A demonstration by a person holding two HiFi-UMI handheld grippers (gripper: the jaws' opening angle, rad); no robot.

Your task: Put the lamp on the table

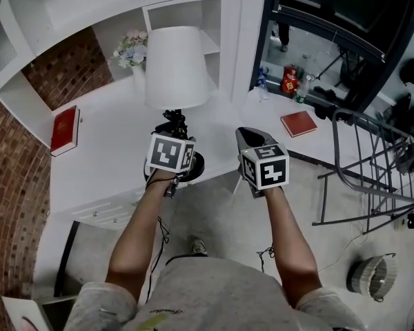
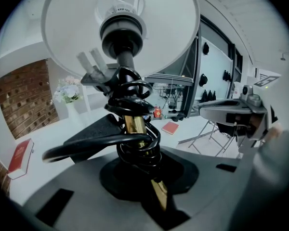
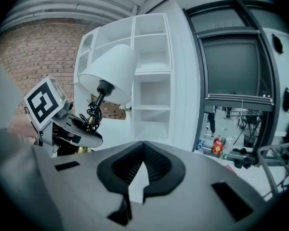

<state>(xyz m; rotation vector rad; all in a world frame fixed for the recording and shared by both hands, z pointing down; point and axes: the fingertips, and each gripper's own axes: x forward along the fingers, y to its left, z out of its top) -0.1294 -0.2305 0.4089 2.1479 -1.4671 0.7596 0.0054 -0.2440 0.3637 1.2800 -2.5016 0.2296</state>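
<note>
The lamp has a white shade (image 1: 176,66), a brass stem wound with black cord and a round black base (image 1: 195,165). My left gripper (image 1: 174,131) is shut on the stem just above the base, over the front edge of the white table (image 1: 103,143). In the left gripper view the stem (image 2: 134,128) stands between the jaws of the left gripper (image 2: 137,150), with the shade (image 2: 82,37) overhead. I cannot tell whether the base touches the table. My right gripper (image 1: 247,136) is beside it to the right, shut and empty, its tips meeting in the right gripper view (image 3: 143,143).
A red book (image 1: 64,129) lies at the table's left, and a vase of flowers (image 1: 132,50) stands behind the lamp below white shelves (image 1: 207,26). Another red book (image 1: 299,123) lies on the right counter. A metal rack (image 1: 372,164) stands at the right.
</note>
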